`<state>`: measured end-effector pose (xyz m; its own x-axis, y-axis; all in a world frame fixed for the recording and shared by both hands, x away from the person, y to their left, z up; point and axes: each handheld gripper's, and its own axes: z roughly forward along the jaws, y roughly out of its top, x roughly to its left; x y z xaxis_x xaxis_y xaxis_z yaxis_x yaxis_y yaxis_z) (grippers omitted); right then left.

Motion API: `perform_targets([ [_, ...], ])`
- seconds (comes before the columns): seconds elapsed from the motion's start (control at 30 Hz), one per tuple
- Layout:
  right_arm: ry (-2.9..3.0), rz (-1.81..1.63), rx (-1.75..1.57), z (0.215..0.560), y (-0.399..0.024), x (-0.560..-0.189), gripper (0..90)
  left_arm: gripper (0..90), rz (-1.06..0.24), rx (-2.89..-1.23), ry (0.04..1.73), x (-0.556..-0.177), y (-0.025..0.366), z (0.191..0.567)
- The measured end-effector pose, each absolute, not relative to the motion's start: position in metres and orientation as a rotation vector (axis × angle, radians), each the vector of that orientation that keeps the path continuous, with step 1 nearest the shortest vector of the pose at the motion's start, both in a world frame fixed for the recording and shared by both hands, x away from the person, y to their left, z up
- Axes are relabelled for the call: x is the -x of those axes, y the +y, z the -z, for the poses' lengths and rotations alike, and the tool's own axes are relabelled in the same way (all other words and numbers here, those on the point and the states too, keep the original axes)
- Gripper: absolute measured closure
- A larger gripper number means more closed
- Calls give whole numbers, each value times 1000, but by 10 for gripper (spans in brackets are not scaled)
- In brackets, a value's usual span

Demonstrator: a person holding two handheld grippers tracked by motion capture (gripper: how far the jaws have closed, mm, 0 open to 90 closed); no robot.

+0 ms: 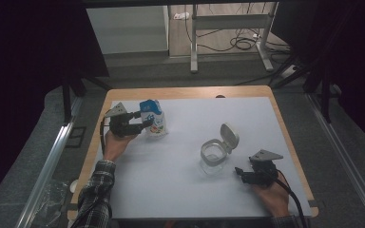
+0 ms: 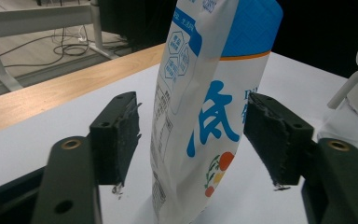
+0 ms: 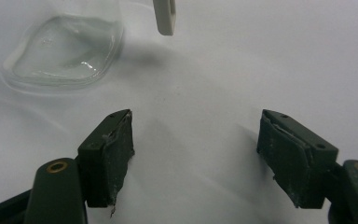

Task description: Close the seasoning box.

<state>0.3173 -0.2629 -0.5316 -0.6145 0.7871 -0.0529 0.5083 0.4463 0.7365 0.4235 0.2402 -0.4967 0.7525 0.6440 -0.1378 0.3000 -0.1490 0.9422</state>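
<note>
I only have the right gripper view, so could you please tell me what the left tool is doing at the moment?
Observer: The left tool has its open jaws on either side of an upright blue-and-white pouch, and at least one pad stands clear of it.
Operator: Thanks. Is the clear container ahead of my tool open?
Observer: Yes, the jar has its hinged white lid flipped up and back.
Operator: Are the pouch and jar touching?
Observer: No, the pouch stands well apart, towards the table's far left.

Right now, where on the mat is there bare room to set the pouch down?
Bare: the far right of the white mat beyond the open jar, and the near middle between both hands. Crowded: around the jar and right gripper.
</note>
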Motion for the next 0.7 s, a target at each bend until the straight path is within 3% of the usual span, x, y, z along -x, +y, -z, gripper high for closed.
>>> perform_targets([
  [0.7,2314,-983,-1095,532,-263,-317,271,846,-378,-1778,676,-429,242,492],
])
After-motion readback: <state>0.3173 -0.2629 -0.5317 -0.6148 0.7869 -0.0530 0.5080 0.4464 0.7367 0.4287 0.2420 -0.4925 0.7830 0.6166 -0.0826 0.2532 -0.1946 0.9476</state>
